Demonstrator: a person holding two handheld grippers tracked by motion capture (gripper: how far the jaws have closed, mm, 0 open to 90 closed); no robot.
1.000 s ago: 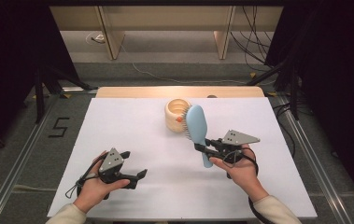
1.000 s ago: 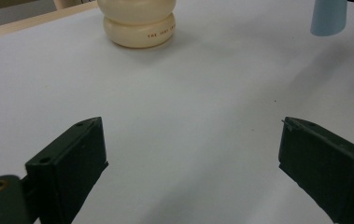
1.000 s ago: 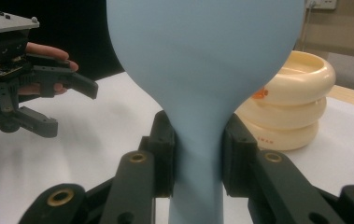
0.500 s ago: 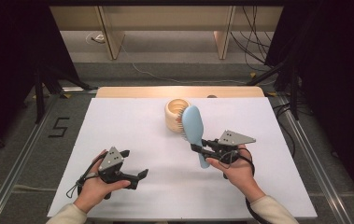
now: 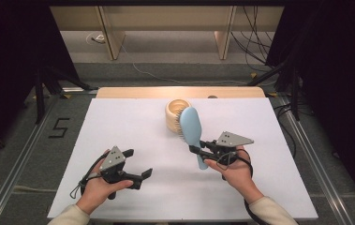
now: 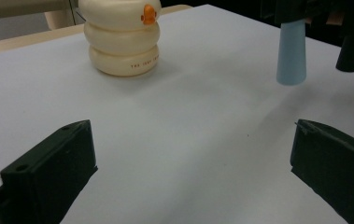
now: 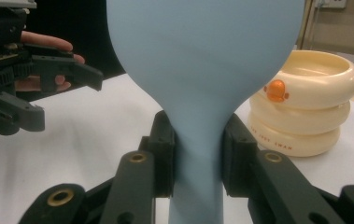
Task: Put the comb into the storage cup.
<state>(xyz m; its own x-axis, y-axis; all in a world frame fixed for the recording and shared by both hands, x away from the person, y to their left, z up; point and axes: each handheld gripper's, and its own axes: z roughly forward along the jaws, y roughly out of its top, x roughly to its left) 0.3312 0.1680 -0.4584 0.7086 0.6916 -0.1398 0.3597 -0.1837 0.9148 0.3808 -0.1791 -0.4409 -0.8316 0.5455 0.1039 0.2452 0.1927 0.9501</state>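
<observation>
A light blue hairbrush (image 5: 190, 125) is held up above the white table (image 5: 119, 126), head upward, bristles facing left. My right gripper (image 5: 199, 151) is shut on its neck. In the right gripper view the brush (image 7: 202, 70) rises between the clamped jaws of that gripper (image 7: 198, 156). Behind it stands a cream ringed holder (image 5: 175, 110) with an orange duck mark (image 7: 276, 90). My left gripper (image 5: 138, 162) rests low at the front left, open with nothing in it; in its own view (image 6: 193, 140) the jaws stand wide apart, facing the holder (image 6: 121, 39) and the brush handle's end (image 6: 290, 56).
A wooden strip (image 5: 180, 92) runs along the table's far edge. Metal rails (image 5: 301, 140) flank the table on both sides, with cables on the floor beyond. Wooden furniture legs (image 5: 109, 33) stand at the back.
The right gripper has carried the brush slightly leftward, nearer the cream holder. The left gripper has stayed about where it was.
</observation>
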